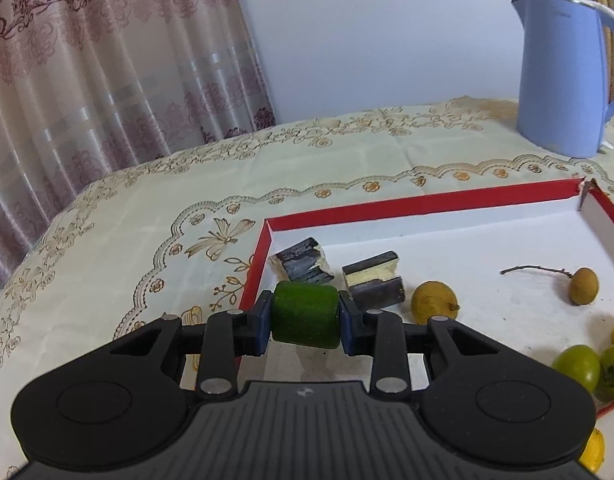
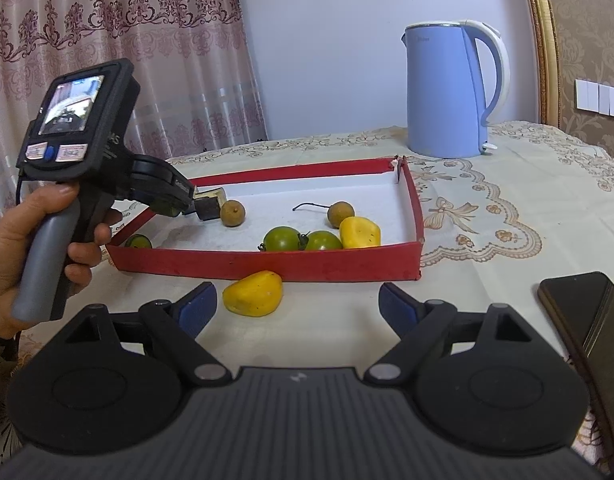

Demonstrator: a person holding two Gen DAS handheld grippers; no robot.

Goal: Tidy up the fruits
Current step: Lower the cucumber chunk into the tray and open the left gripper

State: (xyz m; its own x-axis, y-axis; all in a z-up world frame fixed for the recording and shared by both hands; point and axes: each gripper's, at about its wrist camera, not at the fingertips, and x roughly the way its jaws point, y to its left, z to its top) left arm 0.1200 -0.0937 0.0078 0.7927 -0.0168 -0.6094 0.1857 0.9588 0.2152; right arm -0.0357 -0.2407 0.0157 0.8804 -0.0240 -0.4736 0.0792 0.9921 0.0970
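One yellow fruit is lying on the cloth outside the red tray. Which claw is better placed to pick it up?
Right. The right claw is open and empty, with the yellow fruit just ahead between its fingers. The left claw is shut on a green piece.

Yellow fruit [image 1: 593, 454] half hidden behind gripper body; phone [image 2: 587, 320] cut off at edge

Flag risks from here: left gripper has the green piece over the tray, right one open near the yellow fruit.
1. The left gripper pinches the green cylinder by its flat ends; released carelessly, it could roll across the red tray into the dark blocks.
2. The yellow fruit outside the tray is rounded; the open right gripper might nudge it away, or toward the phone.
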